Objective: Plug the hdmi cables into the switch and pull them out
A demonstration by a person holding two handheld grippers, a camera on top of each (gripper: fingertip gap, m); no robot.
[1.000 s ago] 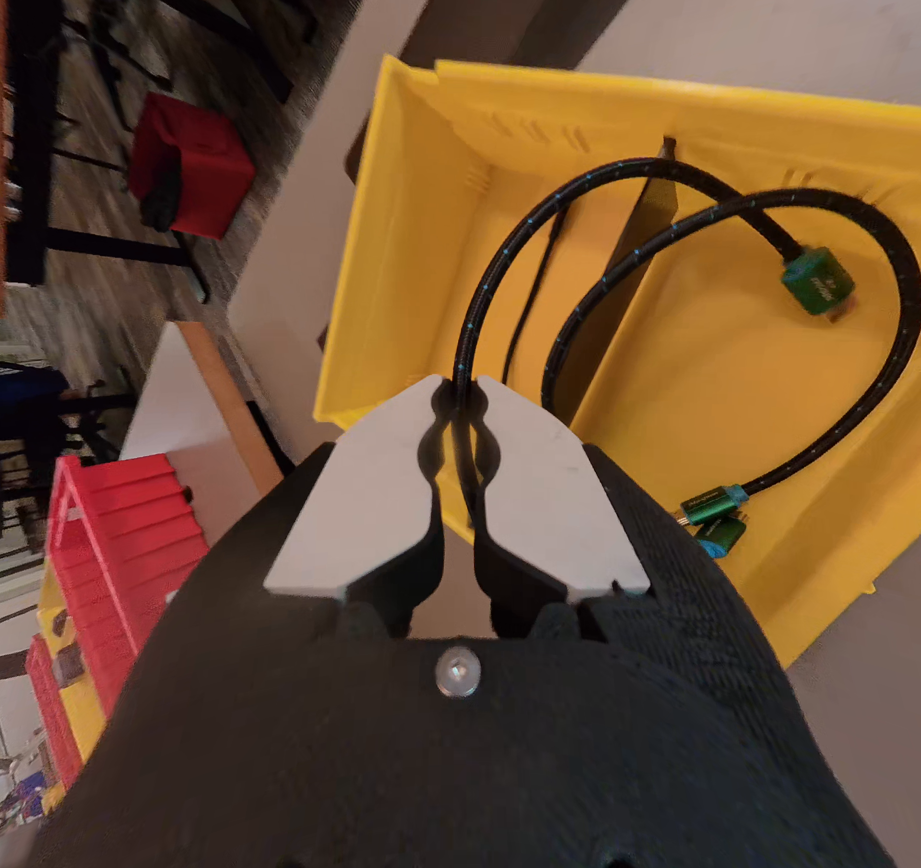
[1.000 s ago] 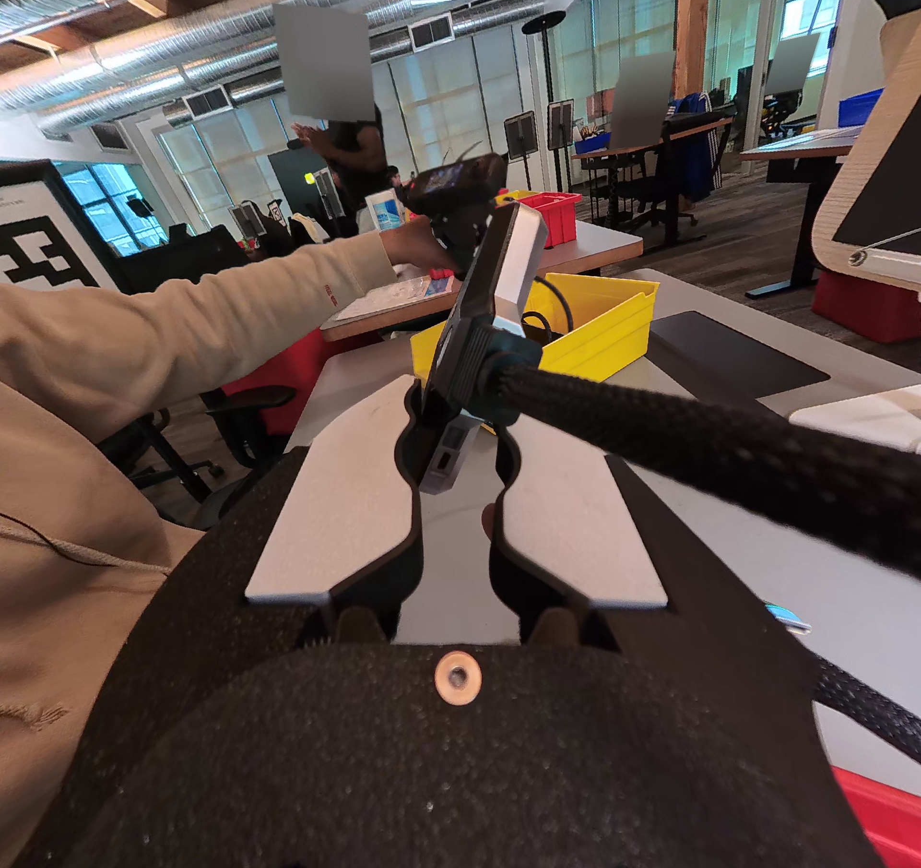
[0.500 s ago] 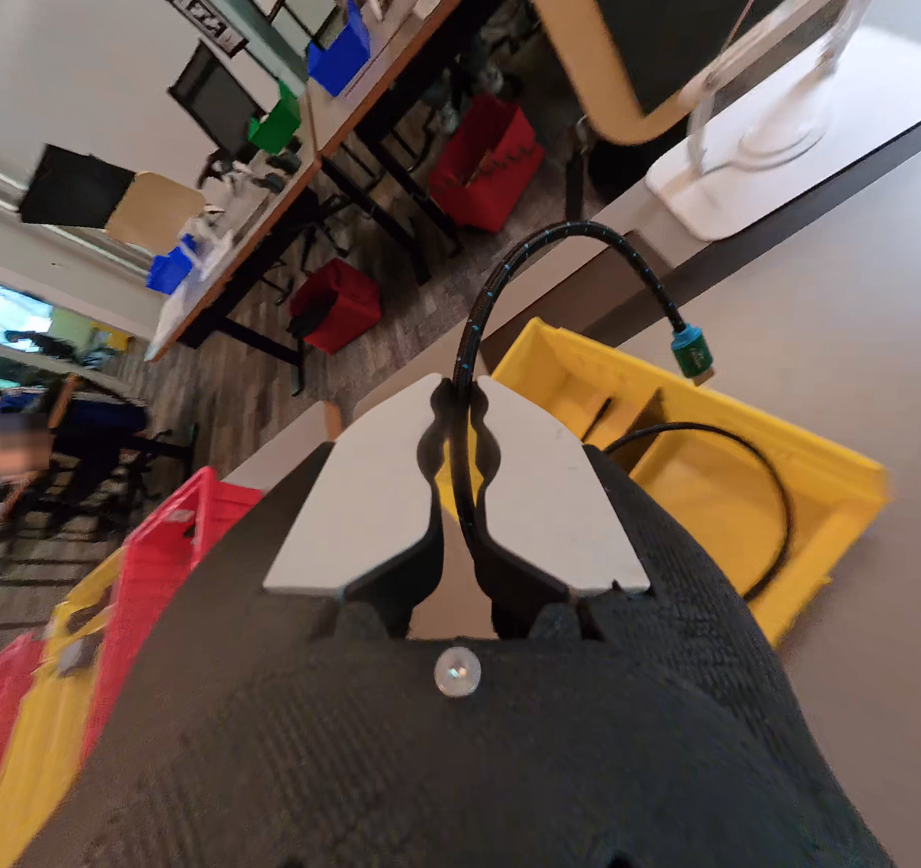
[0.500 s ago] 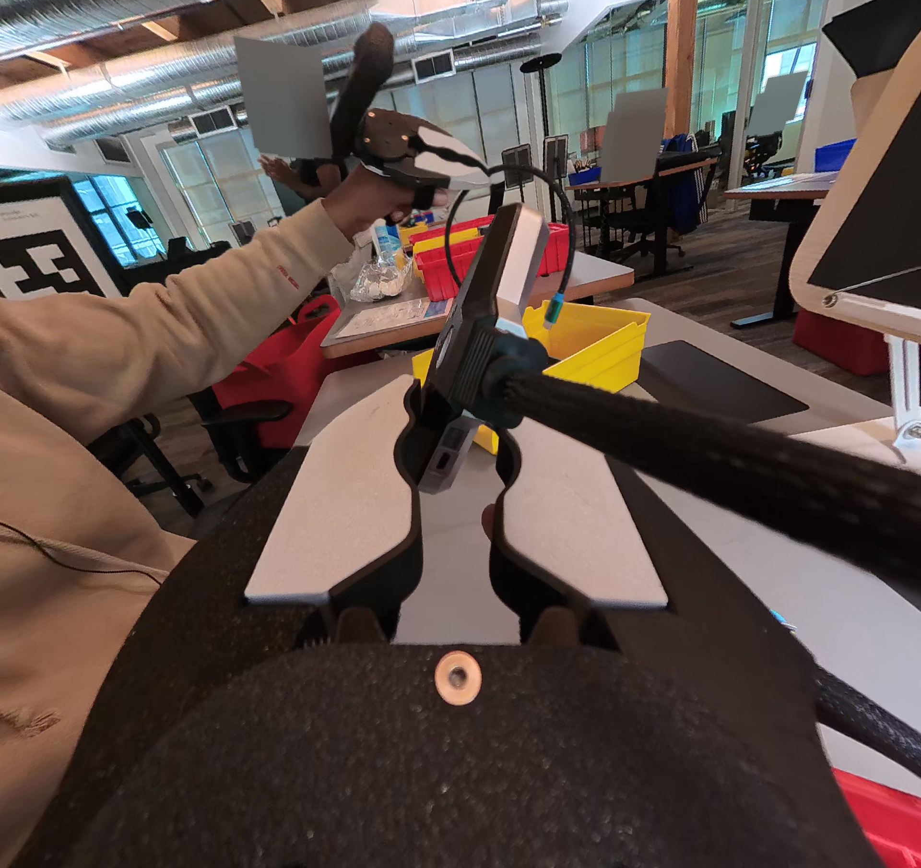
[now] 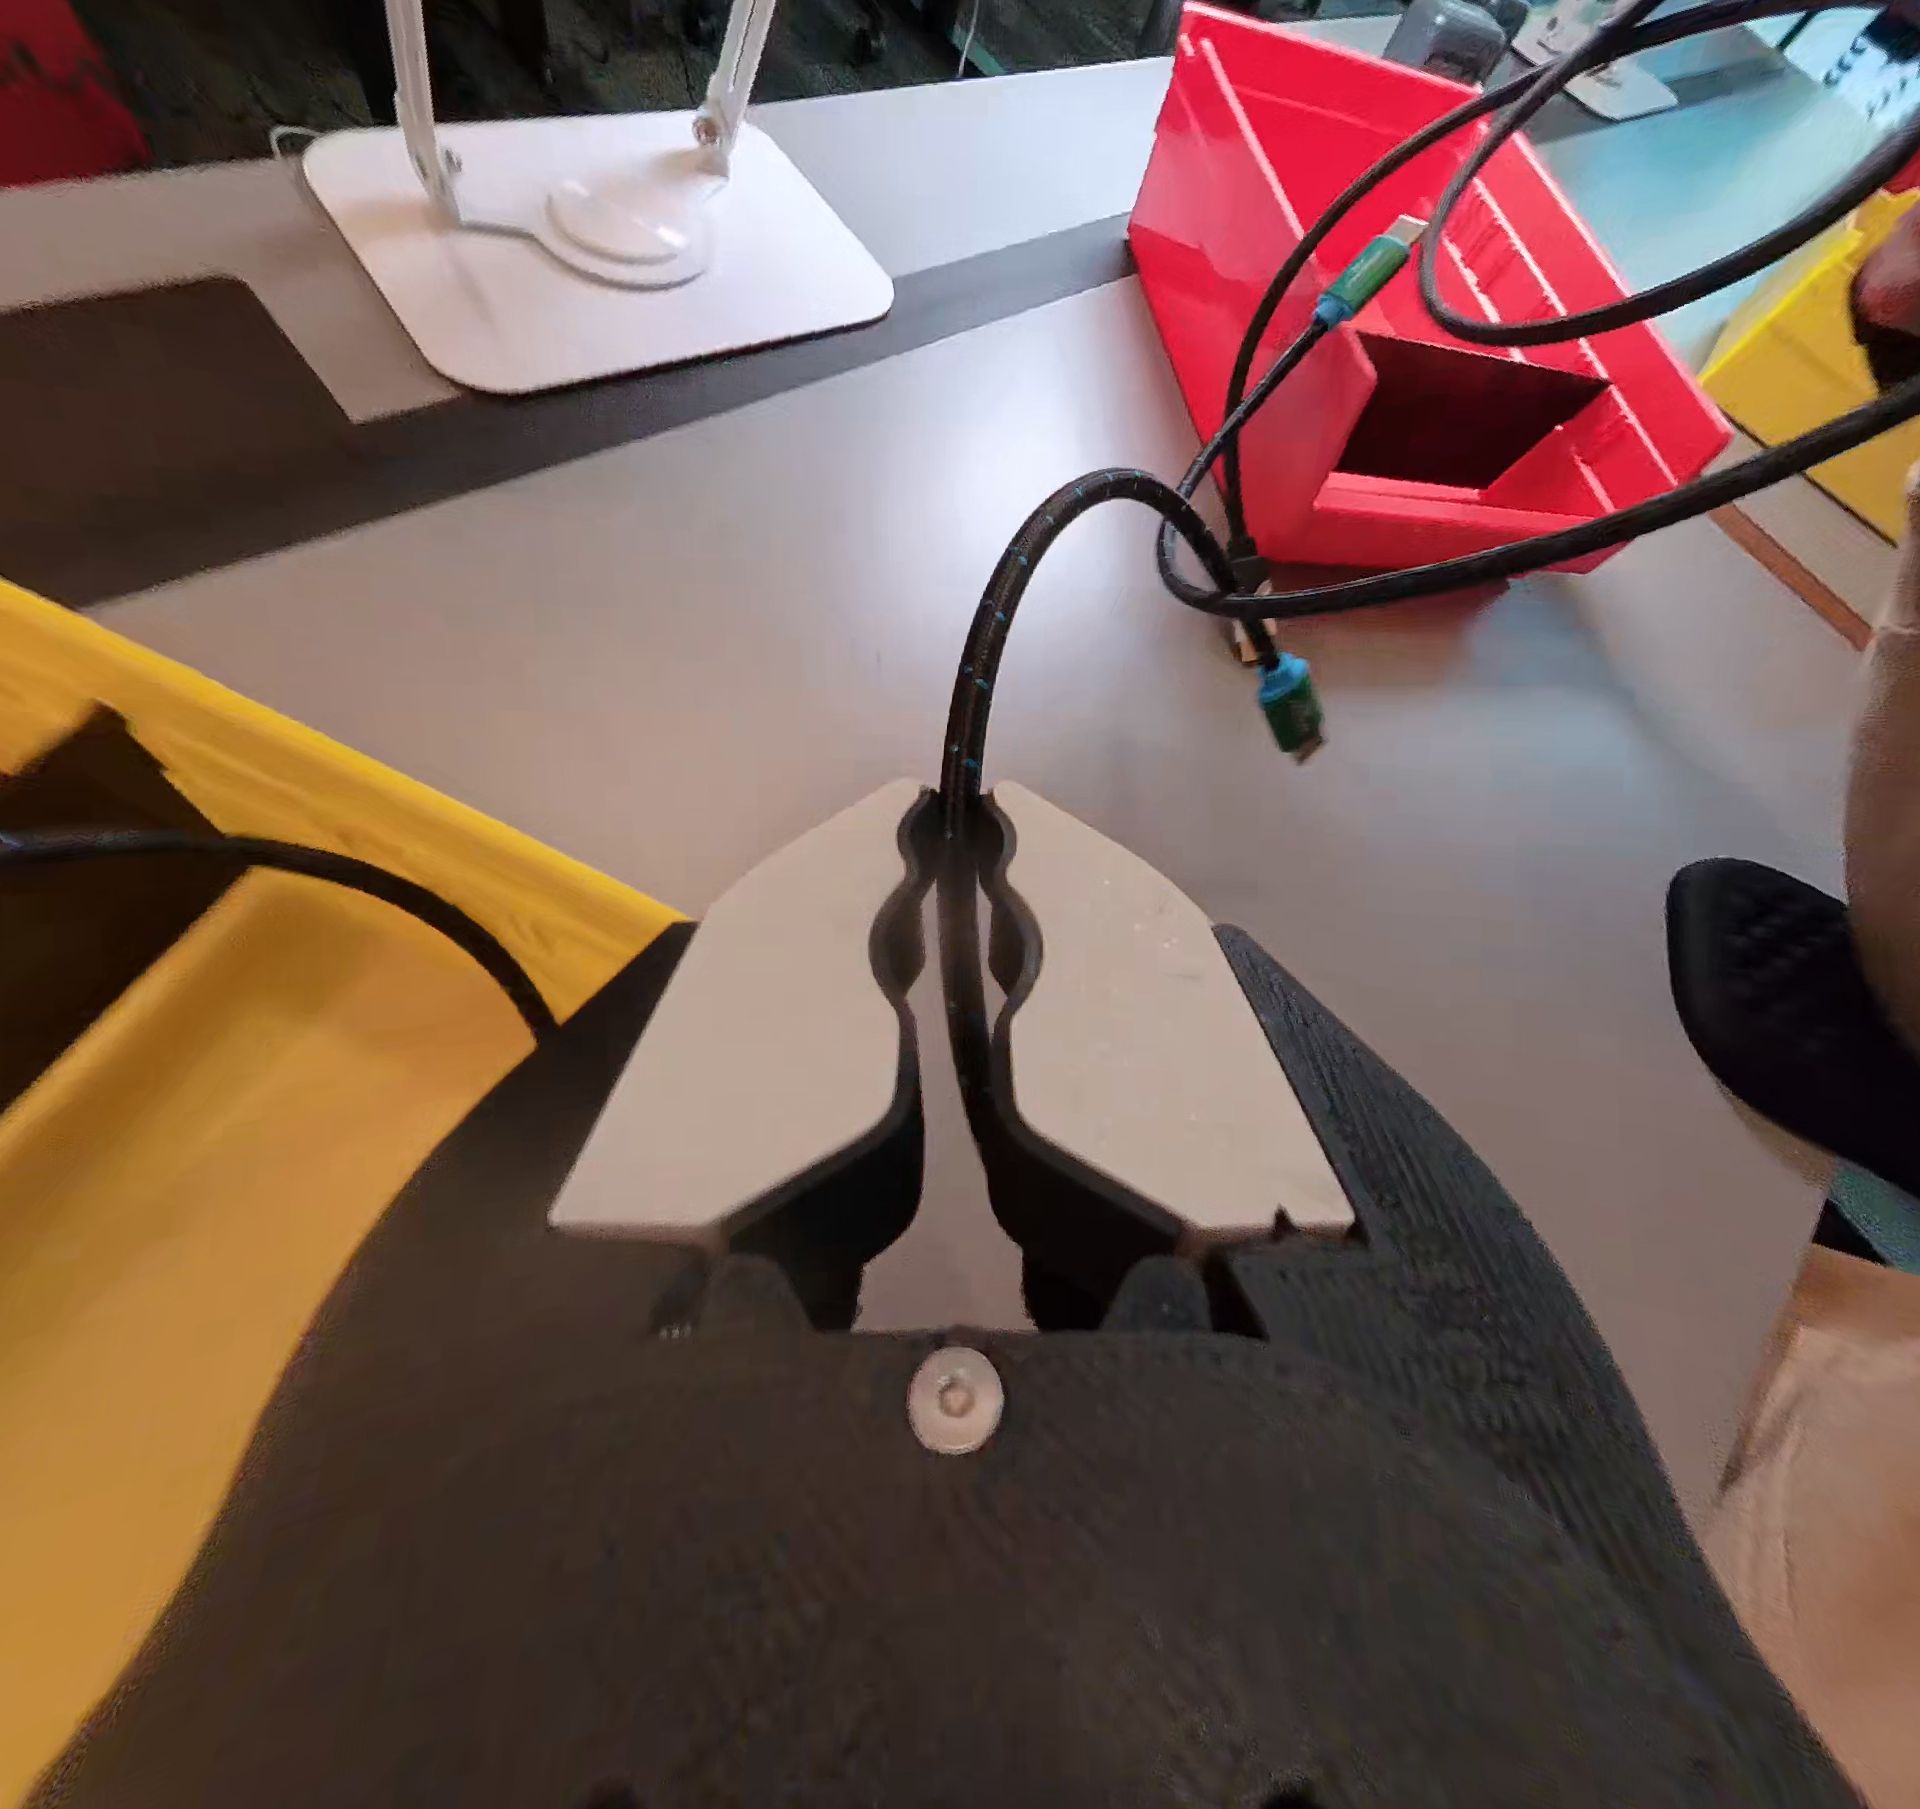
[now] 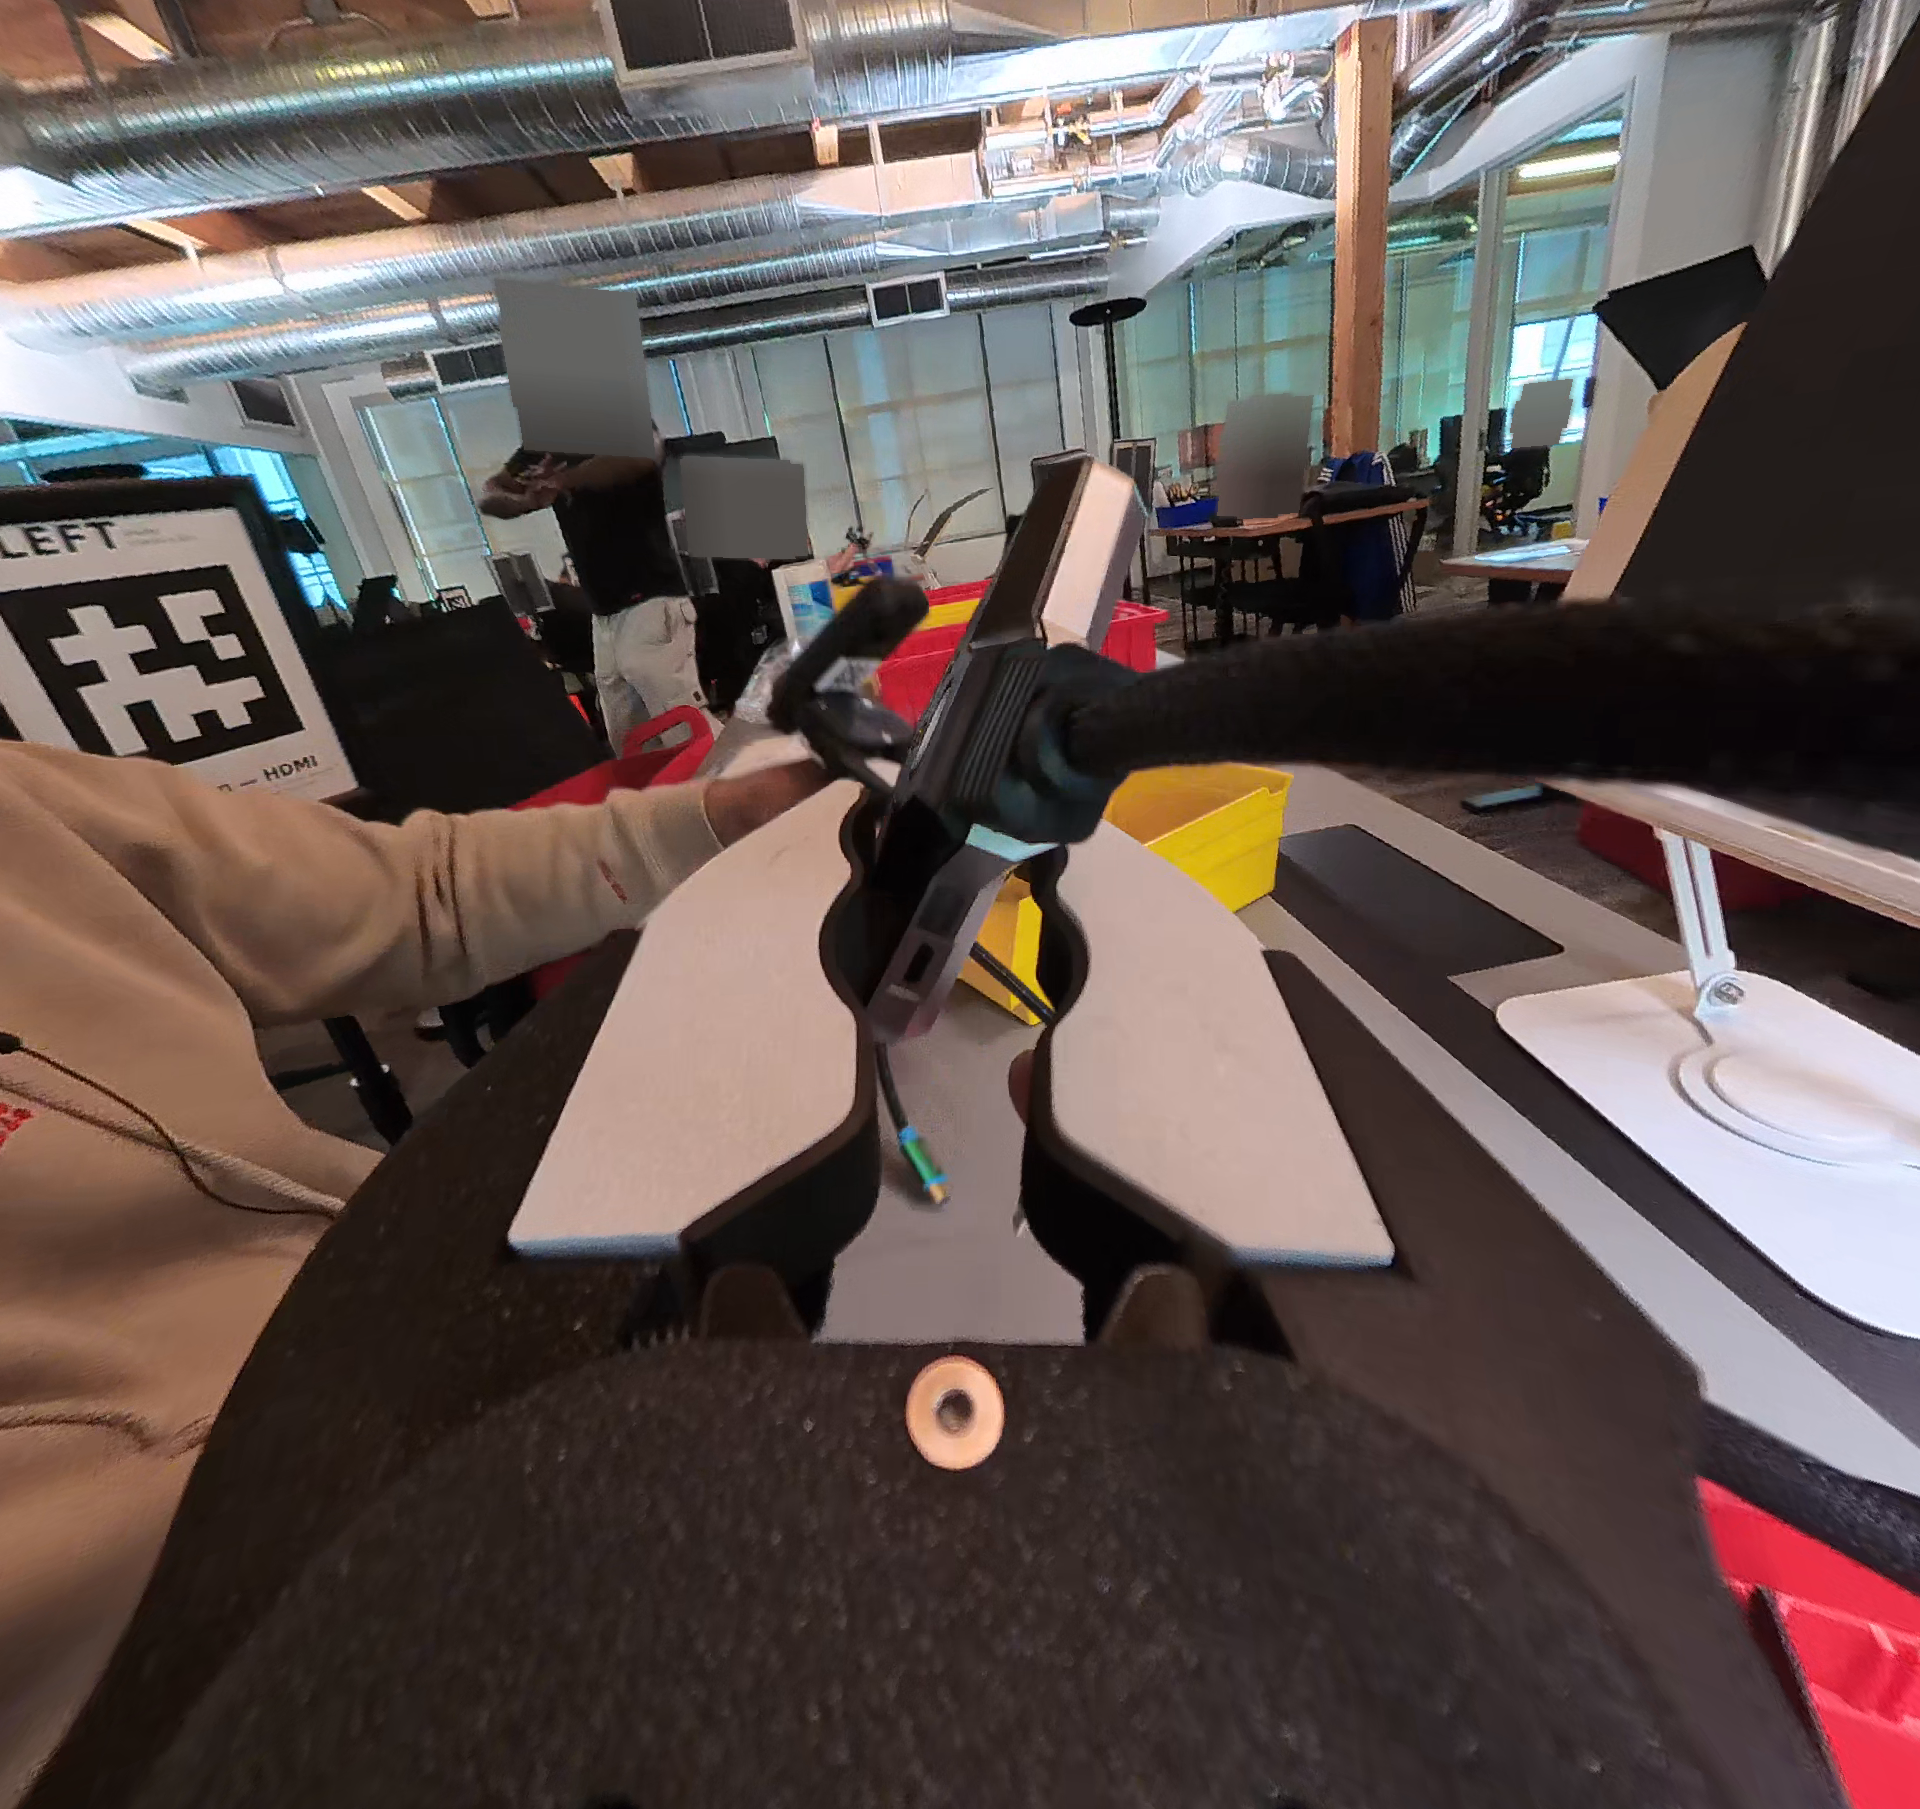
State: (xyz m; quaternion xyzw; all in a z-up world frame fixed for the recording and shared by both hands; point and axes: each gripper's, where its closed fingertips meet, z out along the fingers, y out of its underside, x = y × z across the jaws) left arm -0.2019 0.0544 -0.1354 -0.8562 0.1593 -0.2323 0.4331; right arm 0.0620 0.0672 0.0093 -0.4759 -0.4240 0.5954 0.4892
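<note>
My left gripper (image 5: pixel 958 801) is shut on a black braided HDMI cable (image 5: pixel 997 616). The cable arcs up and right, and its green plug (image 5: pixel 1291 712) hangs free above the grey table (image 5: pixel 675 616). My right gripper (image 6: pixel 956 855) is shut on the dark grey switch (image 6: pixel 1003 720) and holds it tilted in the air. A thick black cable (image 6: pixel 1455 689) is plugged into the switch's side. The left cable's green plug (image 6: pixel 920 1162) dangles below the switch, between my right fingers. The left gripper (image 6: pixel 842 668) and sleeve (image 6: pixel 416 886) show behind the switch.
A red bin (image 5: pixel 1455 325) stands at the far right with more black cables (image 5: pixel 1558 305) looping over it. A yellow bin (image 5: pixel 208 1032) with a cable inside sits close on the left, also in the right wrist view (image 6: pixel 1195 824). A white stand base (image 5: pixel 603 242) is at the back. People stand in the background. Some 30 centimeters of space lies between my two pairs of fingers.
My left gripper has lifted the cable out of the yellow bin and swung it right, over the table towards the switch. The right gripper has kept hold of the switch, nearly still.
</note>
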